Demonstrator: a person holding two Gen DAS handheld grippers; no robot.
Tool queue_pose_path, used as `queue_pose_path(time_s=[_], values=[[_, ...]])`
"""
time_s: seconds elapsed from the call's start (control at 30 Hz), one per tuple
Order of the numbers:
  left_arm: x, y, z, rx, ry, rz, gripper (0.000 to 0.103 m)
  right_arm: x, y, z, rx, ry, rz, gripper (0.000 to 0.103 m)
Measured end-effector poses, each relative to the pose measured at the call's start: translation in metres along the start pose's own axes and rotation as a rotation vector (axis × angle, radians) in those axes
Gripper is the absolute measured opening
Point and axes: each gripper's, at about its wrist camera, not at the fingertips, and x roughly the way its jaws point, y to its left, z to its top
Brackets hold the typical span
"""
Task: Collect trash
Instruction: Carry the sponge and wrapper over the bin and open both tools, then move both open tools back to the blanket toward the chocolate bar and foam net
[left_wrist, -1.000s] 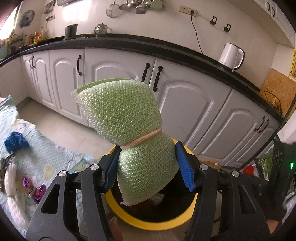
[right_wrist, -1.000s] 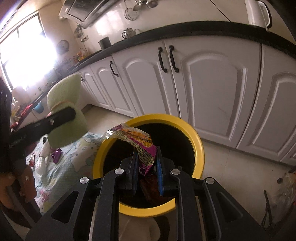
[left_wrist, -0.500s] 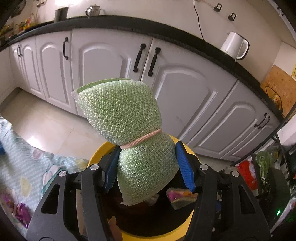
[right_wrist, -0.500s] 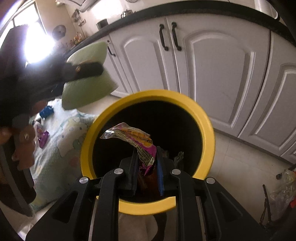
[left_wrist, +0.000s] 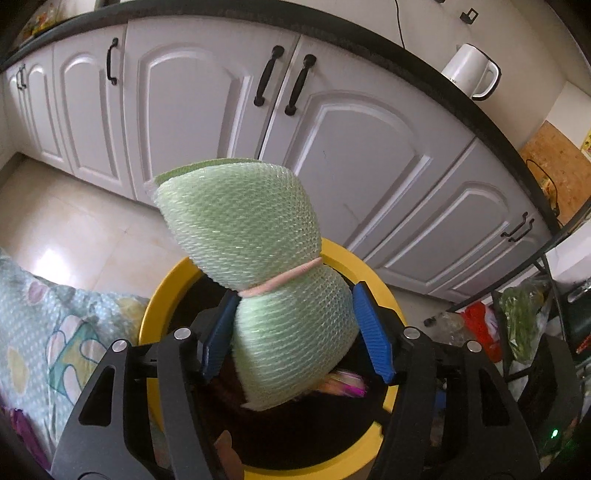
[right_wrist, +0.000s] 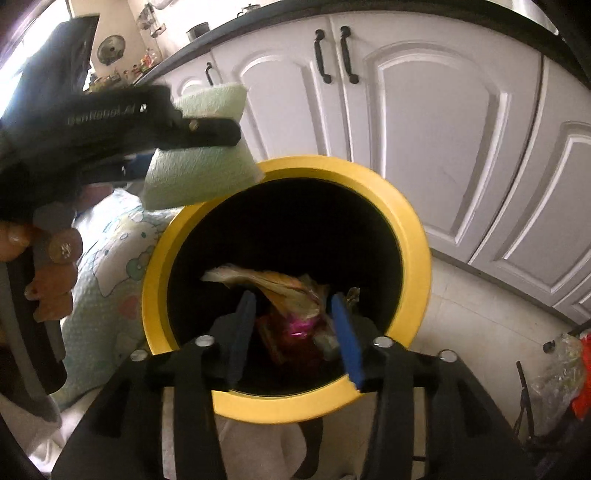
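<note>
**Both grippers over the yellow-rimmed bin**

Left gripper (left_wrist: 295, 332): the jaws stand about half open and have just widened slightly. A green mesh sponge (left_wrist: 258, 266), cinched at its waist by a pink band (left_wrist: 284, 275), sits between the blue pads. The left pad meets the sponge; at the right pad, contact cannot be confirmed. The sponge's lower half hangs over the dark mouth of the bin (left_wrist: 373, 266), in the lower centre of the left wrist view. In the right wrist view the same sponge (right_wrist: 199, 170) appears at upper left, above the bin's left rim.

Right gripper (right_wrist: 291, 325): the jaws have just been opening and now stand apart. A yellow and pink wrapper (right_wrist: 284, 291) lies between them, blurred, inside the bin (right_wrist: 417, 240); neither pad presses on it.

Surroundings: white cabinet doors (left_wrist: 207, 110) fill the upper frame. A patterned cloth (left_wrist: 40, 314) lies left of the bin. A white kettle (left_wrist: 469, 74) stands on the tabletop at upper right.
</note>
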Motion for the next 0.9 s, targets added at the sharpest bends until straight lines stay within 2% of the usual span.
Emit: queue_pose_path(time_s=[0.03,0.1,0.27,0.33,0.47,0.9], values=[[0.0,0.0,0.0,-0.001,0.0,0.001,0.054,-0.003,-0.003,0.0,0.004,-0.005,-0.014,0.046],[-0.003,0.001,-0.001,-0.004,-0.001,-0.001,0.06,-0.011,-0.011,0.0,0.02,-0.023,-0.046,0.056],[-0.017,0.003,-0.001,-0.016,-0.021,-0.005,0.072,-0.03,-0.035,0.004,0.097,-0.069,-0.091,0.059],[-0.028,0.002,-0.003,-0.018,-0.041,0.002,0.084,-0.036,-0.039,0.004,0.117,-0.085,-0.097,0.061],[-0.052,0.002,-0.01,-0.013,-0.086,0.039,0.092,-0.052,-0.042,0.005,0.143,-0.128,-0.096,0.066],[-0.13,0.009,-0.032,-0.009,-0.251,0.177,0.092,-0.083,0.003,0.019,0.036,-0.239,-0.054,0.082]])
